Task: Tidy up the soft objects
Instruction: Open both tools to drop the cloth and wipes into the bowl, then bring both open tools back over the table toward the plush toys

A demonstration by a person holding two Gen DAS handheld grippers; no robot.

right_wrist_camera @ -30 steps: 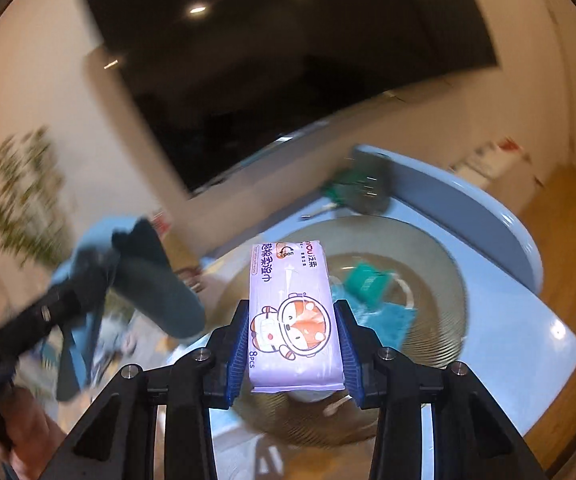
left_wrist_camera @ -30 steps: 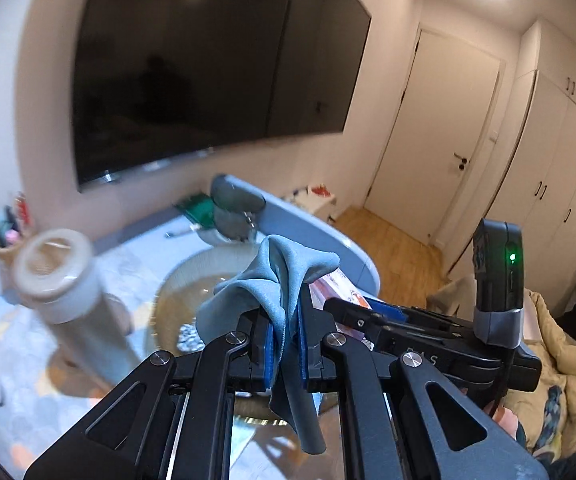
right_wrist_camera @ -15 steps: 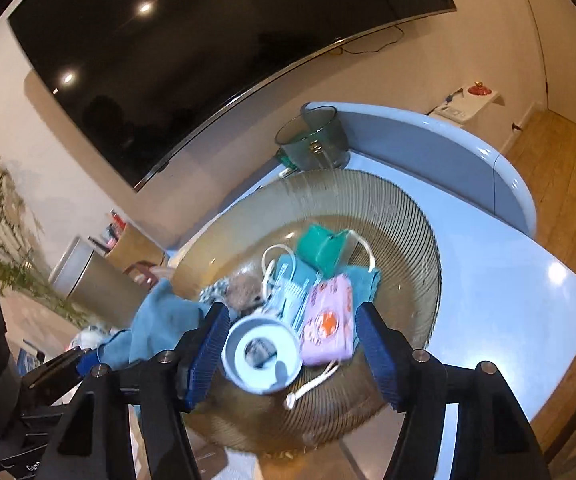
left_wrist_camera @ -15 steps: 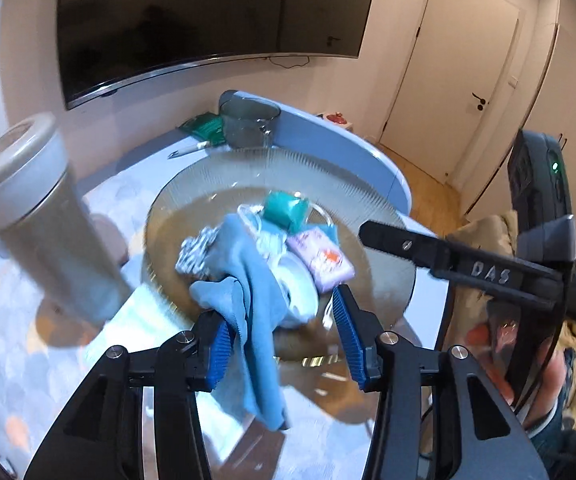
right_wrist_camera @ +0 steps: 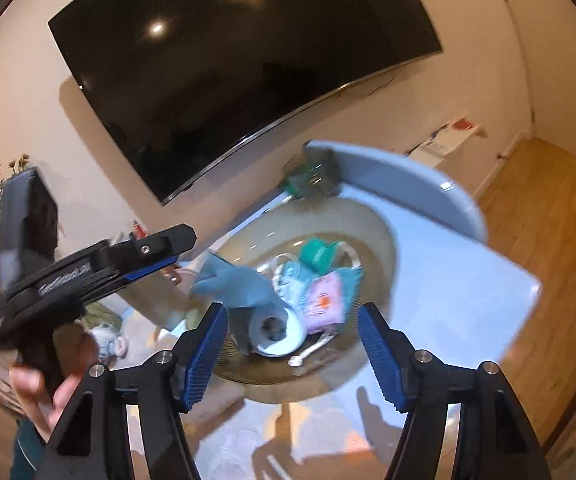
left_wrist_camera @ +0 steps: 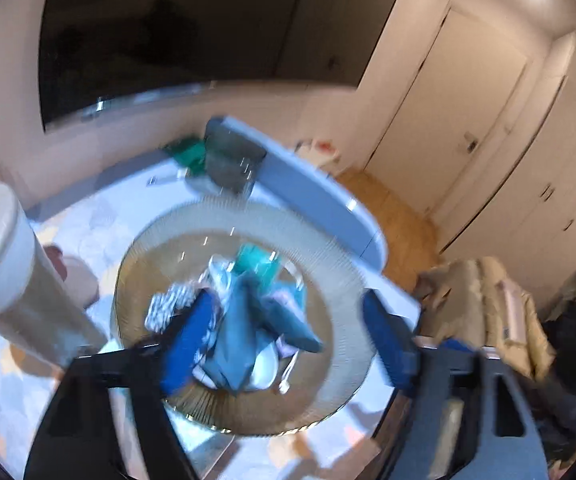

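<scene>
With both jaws spread wide and empty, the crumpled grey-blue cloth (left_wrist_camera: pixel 248 336) is seen lying in the ribbed amber glass dish (left_wrist_camera: pixel 343 280), nearer the left gripper (left_wrist_camera: pixel 288 340).

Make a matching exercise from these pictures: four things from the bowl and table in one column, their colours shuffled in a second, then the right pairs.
Things
1. cloth
2. tissue pack
3. tape roll
4. tumbler

Colours
A. pink
B. beige
C. grey-blue
D. white

Pairs: 1-C, 2-A, 3-D, 4-B
</scene>
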